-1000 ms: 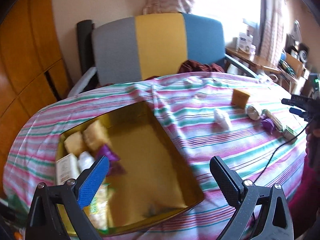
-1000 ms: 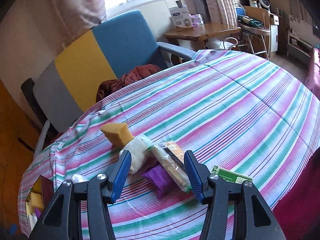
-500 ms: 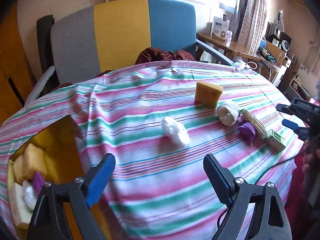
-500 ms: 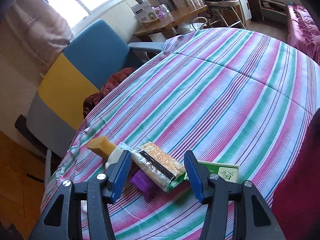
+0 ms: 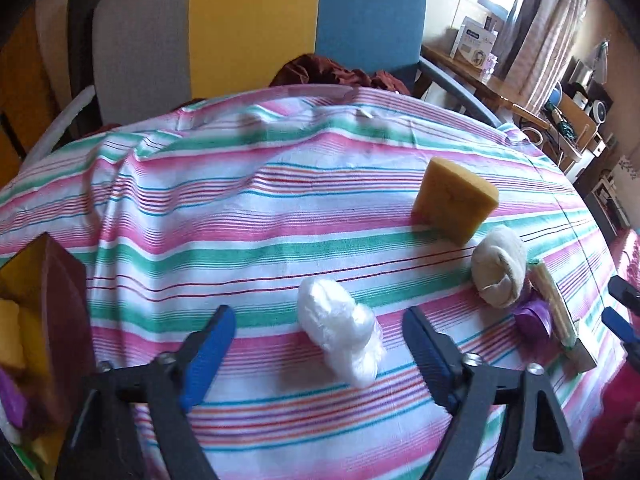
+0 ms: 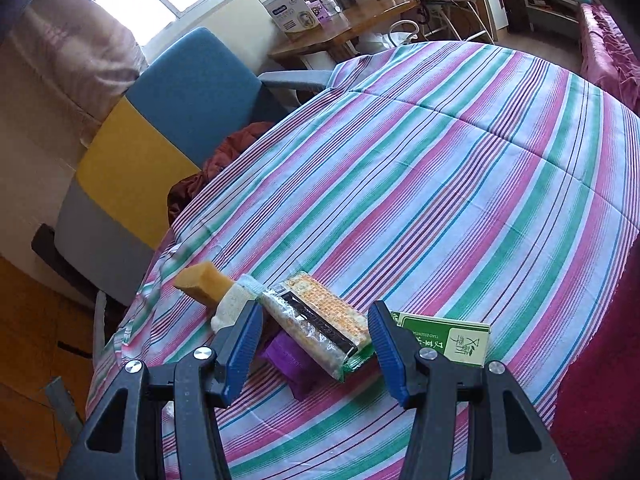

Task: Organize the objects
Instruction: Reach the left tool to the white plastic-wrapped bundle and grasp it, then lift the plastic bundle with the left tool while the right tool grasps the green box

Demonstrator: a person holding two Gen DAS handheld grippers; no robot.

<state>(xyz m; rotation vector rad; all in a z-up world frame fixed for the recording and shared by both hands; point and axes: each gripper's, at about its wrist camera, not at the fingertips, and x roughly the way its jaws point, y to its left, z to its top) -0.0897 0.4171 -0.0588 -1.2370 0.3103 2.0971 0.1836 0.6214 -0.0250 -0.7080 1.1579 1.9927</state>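
Observation:
A white plastic-wrapped bundle (image 5: pixel 340 336) lies on the striped tablecloth (image 5: pixel 240 216). My left gripper (image 5: pixel 318 320) straddles it. Its jaws are closing and the pads stand clear of the bundle on both sides. Further right sit a yellow sponge (image 5: pixel 456 204), a cream rolled cloth (image 5: pixel 500 272), a purple packet (image 5: pixel 532 320) and a cracker packet (image 5: pixel 556 304). My right gripper (image 6: pixel 316 316) hovers over the cracker packet (image 6: pixel 320 328), which lies between its half-open fingers, resting on the purple packet (image 6: pixel 288 360). I see no pad pressing on it. A green box (image 6: pixel 448 338) lies just right of it.
A gold-lined box (image 5: pixel 48 280) with several items stands at the table's left edge. Behind the table is a grey, yellow and blue chair (image 5: pixel 256 32) with a dark red cloth (image 5: pixel 332 74) on its seat. A wooden side table (image 6: pixel 344 32) stands by the window.
My left gripper swung right, from above the box to the white bundle, and its jaws narrowed. My right gripper rolled slightly and settled around the cracker packet.

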